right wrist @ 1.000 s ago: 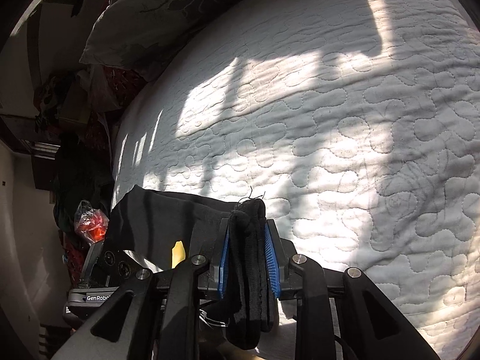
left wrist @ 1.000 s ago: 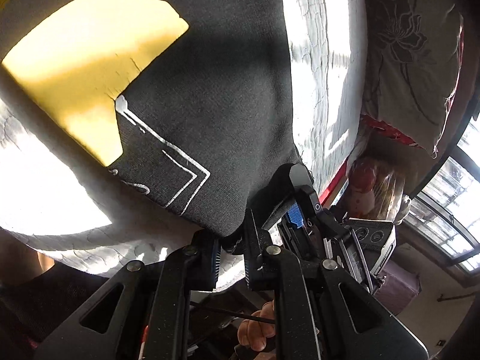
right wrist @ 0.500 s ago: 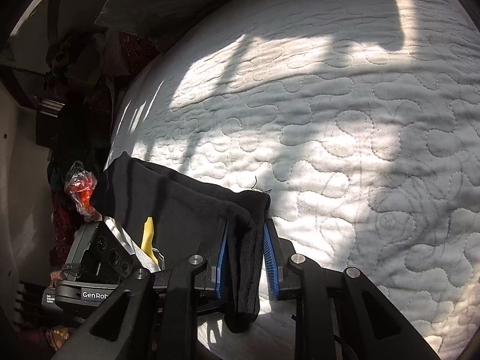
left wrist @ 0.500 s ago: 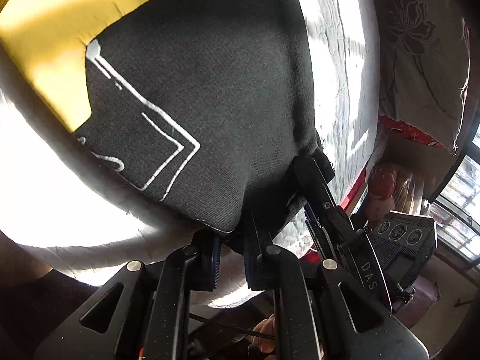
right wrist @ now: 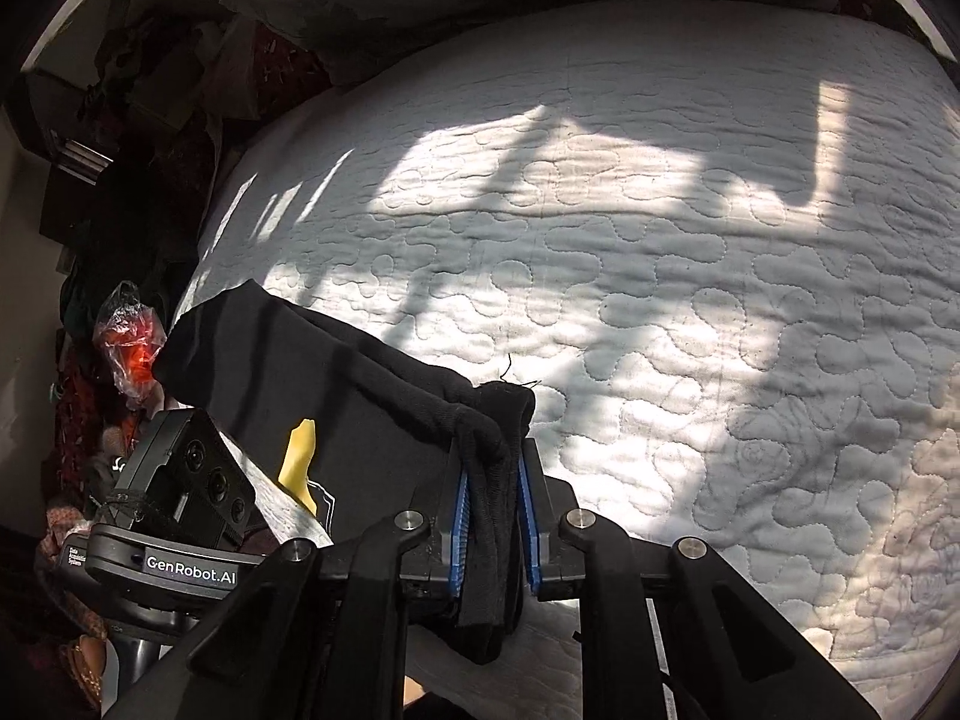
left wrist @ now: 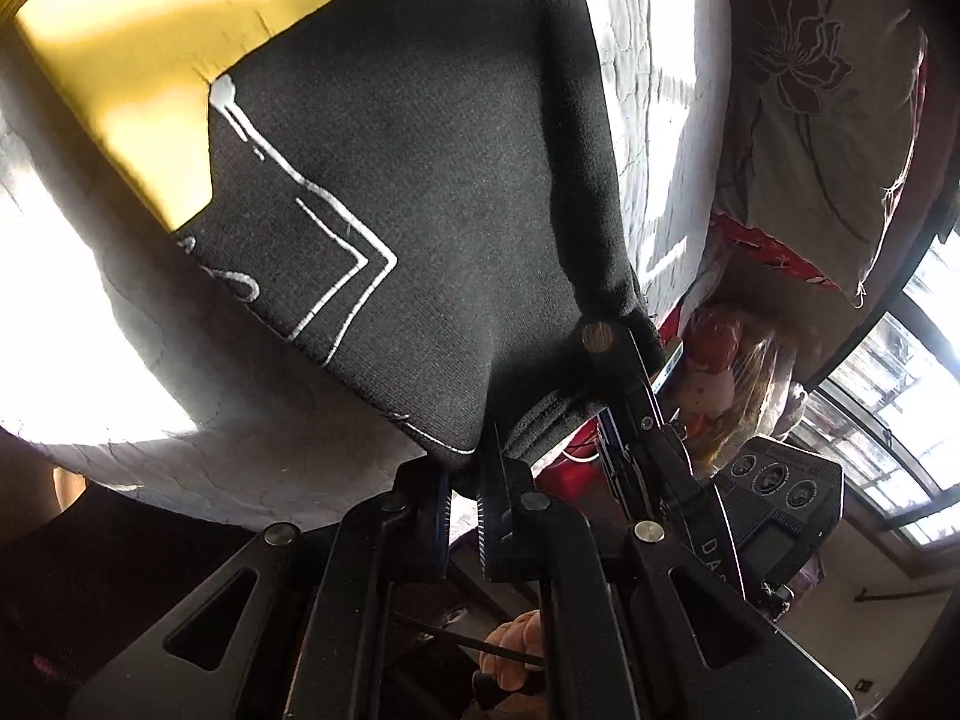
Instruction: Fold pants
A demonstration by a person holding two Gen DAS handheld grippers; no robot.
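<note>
Sunlit quilted mattress [right wrist: 690,276]: my left gripper [left wrist: 465,516] and right gripper [right wrist: 491,516] each clamp the black pants [left wrist: 420,180] edge, lifted over it; I judge the fold underway, unfinished.

Black left gripper [left wrist: 462,519] and right gripper [right wrist: 492,516], silver screws, blue-padded fingers [right wrist: 459,534], white "GenRobot.AI" lettering.

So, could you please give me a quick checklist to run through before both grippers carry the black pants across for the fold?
1. Left gripper shut on black knit pants: ok.
2. Right gripper shut on bunched hem: ok.
3. Fabric between the grips smooth: not ok, bunched.
4. White quilted bedspread ahead free of objects: ok.
5. Yellow panel lying flat: ok.
6. Far end of pants aligned: cannot tell.
</note>
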